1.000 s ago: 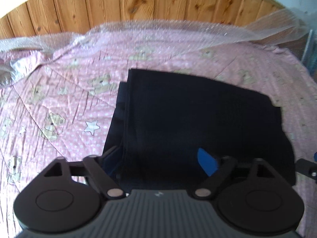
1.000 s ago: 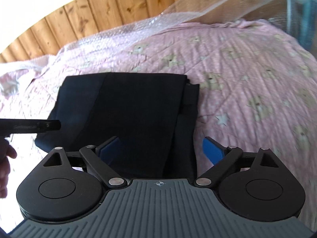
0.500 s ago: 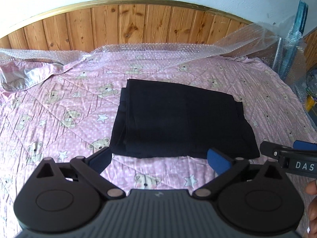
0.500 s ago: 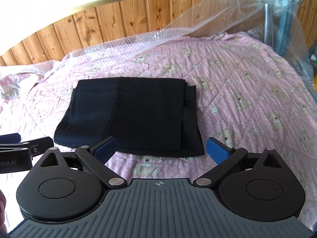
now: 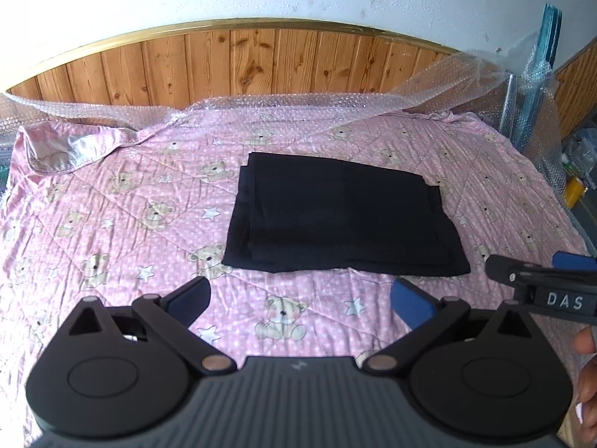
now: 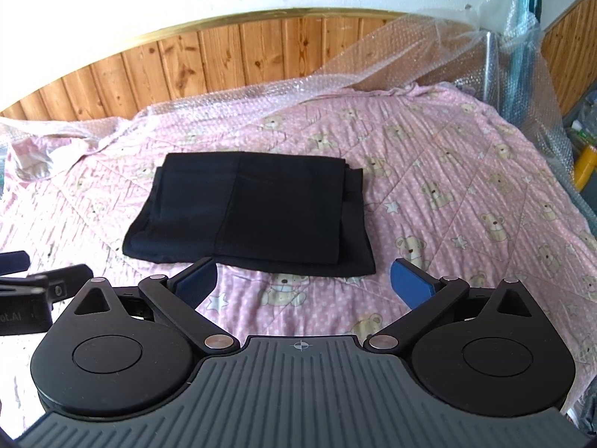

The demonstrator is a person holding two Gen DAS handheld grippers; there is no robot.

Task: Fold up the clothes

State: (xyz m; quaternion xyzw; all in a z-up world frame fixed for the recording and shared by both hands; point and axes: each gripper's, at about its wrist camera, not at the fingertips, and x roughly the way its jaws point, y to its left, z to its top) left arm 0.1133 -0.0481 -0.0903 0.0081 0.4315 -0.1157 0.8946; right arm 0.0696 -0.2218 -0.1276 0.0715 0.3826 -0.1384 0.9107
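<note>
Pink teddy-bear quilt is spreading out under both tools. Left gripper is hovering with its blue-padded fingers spread wide, gripping nothing, and the folded black garment is lying flat just ahead of it. Right gripper is hovering alongside, jaws equally wide apart and empty, the same dark bundle just beyond its tips. Clear bubble wrap is draping against the wooden panelled headboard further ahead.
</note>
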